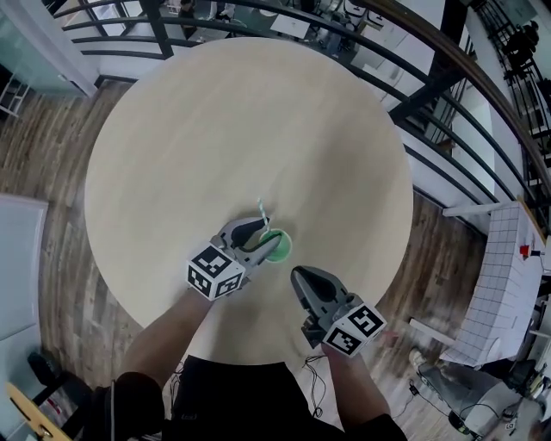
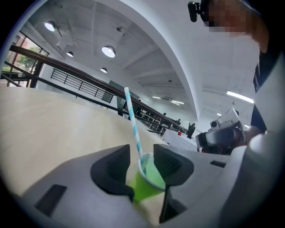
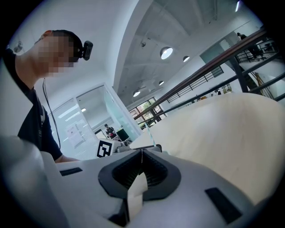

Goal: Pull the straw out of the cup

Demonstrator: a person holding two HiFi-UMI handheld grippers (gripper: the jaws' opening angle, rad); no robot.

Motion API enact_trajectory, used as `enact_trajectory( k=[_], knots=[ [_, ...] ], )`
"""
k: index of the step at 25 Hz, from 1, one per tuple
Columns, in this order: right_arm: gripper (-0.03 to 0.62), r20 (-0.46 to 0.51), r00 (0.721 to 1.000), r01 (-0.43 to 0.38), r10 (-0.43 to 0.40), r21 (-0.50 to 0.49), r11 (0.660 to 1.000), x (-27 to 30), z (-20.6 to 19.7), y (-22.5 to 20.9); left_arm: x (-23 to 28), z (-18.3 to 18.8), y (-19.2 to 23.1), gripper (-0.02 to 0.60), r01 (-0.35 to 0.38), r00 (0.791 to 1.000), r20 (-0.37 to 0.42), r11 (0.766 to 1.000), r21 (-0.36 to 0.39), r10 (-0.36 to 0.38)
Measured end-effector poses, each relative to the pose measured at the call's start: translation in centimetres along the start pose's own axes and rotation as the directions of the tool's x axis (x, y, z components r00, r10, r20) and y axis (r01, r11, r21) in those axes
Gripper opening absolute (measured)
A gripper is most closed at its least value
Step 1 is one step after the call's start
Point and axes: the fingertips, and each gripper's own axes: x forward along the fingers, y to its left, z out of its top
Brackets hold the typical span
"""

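Although the jaws of the left gripper (image 1: 269,239) stand on either side of the cup (image 1: 276,247), they are spread and do not clamp it. In the left gripper view the gripper (image 2: 141,167) shows two dark, ribbed, rounded pads (image 2: 171,164) set in smooth grey shells. The cup (image 2: 147,182) sits in the gap between them. The pad on that view's right lies against or just beside the rim, and a sliver of tabletop shows at the other pad.

The cup is small, translucent green plastic, tapering downward, with a thin rolled rim. It stands upright on the table (image 1: 241,129), near the person's edge. The straw (image 1: 262,211) is a slim straight tube with pale blue and white spiral stripes. Its lower end is in the cup, and it leans against the rim as it rises above the jaws (image 2: 132,124).

The table is round, matt and pale, with a faint wood grain.

The right gripper (image 1: 299,276) is beside the cup and apart from it. In the right gripper view its ribbed pads (image 3: 141,156) meet along a thin seam, clenched on nothing.

A dark metal railing (image 1: 344,26) curves behind the table, over a floor (image 1: 52,155) of grey-brown planks.
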Motion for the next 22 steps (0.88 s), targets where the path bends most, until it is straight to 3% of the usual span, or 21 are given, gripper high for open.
enact_trajectory(
  k=[10, 22],
  knots=[
    [0.023, 0.016, 1.000, 0.015, -0.014, -0.019, 1.000, -0.4, 1.5, 0.6, -0.6, 1.0, -0.4, 0.041, 0.001, 1.000, 0.012, 1.000, -0.008, -0.001],
    [0.023, 0.021, 0.999, 0.034, -0.033, -0.035, 0.999, -0.9, 2.6, 2.1, -2.2, 2.7, -1.1, 0.029, 0.007, 0.999, 0.045, 0.999, -0.035, -0.006]
  ],
)
